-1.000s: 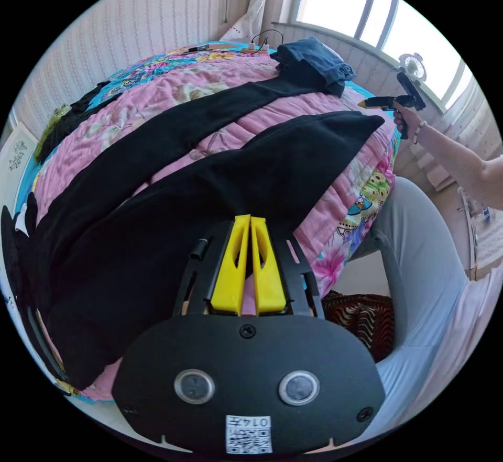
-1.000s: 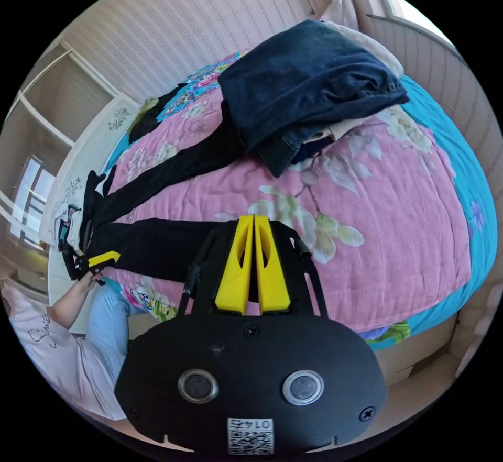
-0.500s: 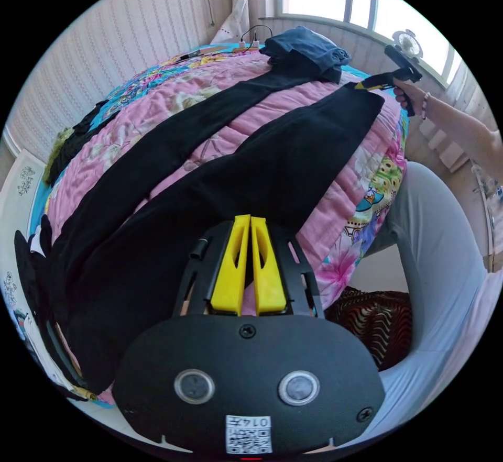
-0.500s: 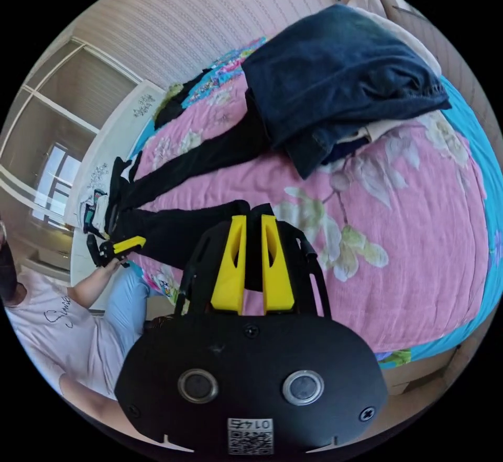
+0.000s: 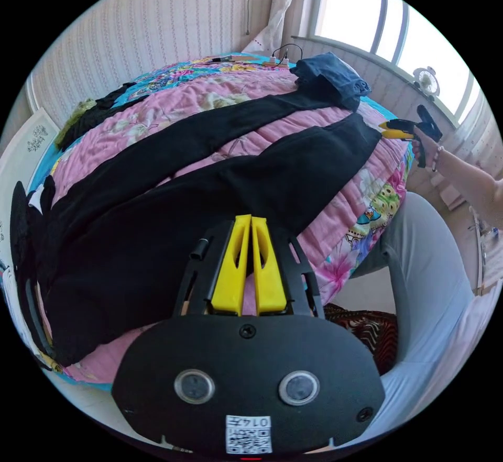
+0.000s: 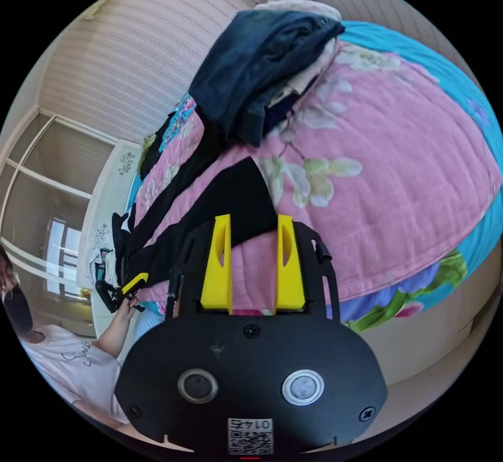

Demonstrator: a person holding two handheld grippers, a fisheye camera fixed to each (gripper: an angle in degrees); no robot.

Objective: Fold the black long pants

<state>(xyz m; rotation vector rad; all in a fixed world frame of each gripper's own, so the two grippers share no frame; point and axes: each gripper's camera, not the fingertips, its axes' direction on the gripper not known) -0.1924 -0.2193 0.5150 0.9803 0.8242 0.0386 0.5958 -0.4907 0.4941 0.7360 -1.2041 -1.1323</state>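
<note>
With the left gripper point(image 5: 250, 219) pressed together on the black long pants point(image 5: 173, 195), the spread right gripper point(image 6: 253, 219) should straddle the hem just ahead before closing

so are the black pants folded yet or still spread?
Spread. The black pants lie flat on the pink quilt, both legs stretched out and apart, none doubled over.
</note>
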